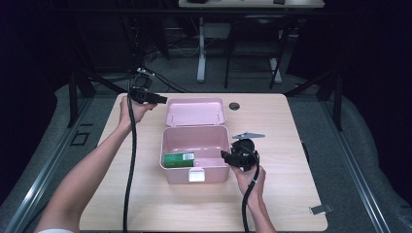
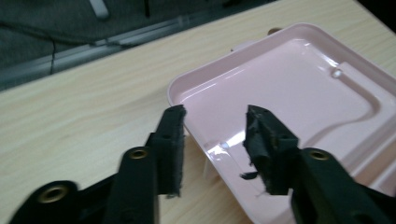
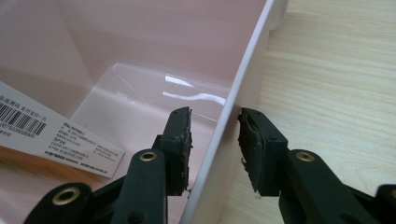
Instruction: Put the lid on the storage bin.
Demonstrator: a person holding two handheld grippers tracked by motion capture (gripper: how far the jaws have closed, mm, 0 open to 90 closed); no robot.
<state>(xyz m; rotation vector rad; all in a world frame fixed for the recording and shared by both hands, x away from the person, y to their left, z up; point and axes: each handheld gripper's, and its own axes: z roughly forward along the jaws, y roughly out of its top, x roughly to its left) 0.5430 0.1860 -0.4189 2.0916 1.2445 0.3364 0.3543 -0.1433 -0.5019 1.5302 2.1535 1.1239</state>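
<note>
We judge the pink box (image 1: 194, 165) light, stiff, slippery plastic near the surface's middle, best taken by its thin wall, which our right tongs (image 3: 214, 122) straddle without clearly pinching, while the left tongs (image 2: 214, 122) hang released over its open lid (image 2: 289, 98).

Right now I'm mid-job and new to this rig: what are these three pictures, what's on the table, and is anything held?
A person holds a two-jaw tool in each hand. The high view looks down on the wooden table; the other two look along each tool's jaws. A pink box stands open, its lid laid back, a green carton inside. The right tool straddles the box's right wall; contact is unclear. The left tool is open over the lid's corner, holding nothing.
</note>
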